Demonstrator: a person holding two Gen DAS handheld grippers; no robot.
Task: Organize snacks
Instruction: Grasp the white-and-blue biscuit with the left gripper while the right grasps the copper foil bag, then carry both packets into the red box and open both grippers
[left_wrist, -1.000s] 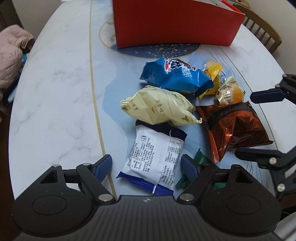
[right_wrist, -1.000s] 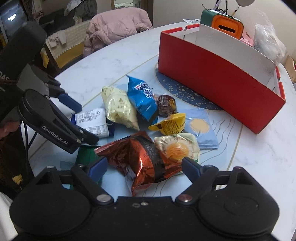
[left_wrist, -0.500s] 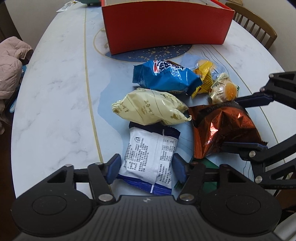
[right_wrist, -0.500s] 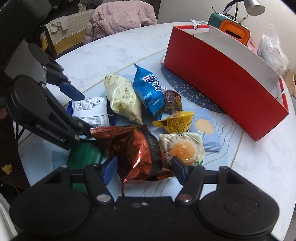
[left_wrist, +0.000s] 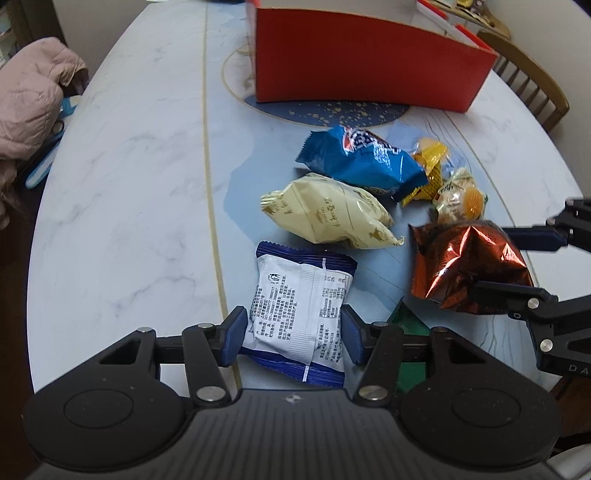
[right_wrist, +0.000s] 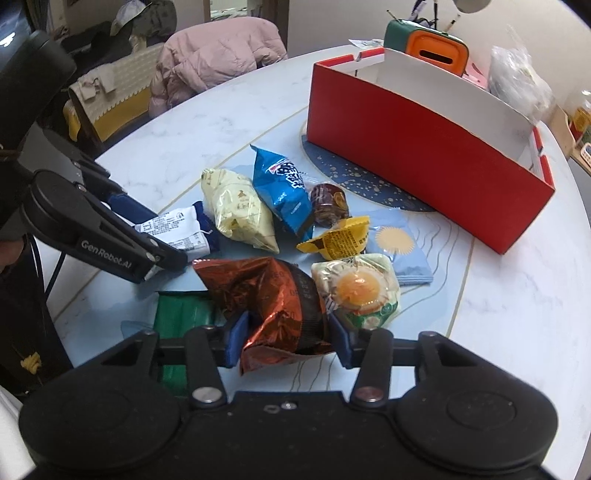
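Left gripper (left_wrist: 291, 334) pinches the white packet (left_wrist: 299, 314) (near-edge side of the red box (left_wrist: 365, 70)); right gripper (right_wrist: 288, 345) pinches the copper bag (right_wrist: 273, 299); bare marble beyond.

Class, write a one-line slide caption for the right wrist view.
Right gripper closes on a crinkled copper snack bag while other snacks wait before the red box.

The red box (right_wrist: 424, 147) stands at the far side of the table (left_wrist: 122, 206), its top open. Snack bags (left_wrist: 358, 158) crowd the table in front of it. To the box's left in the left wrist view, the tabletop is bare.
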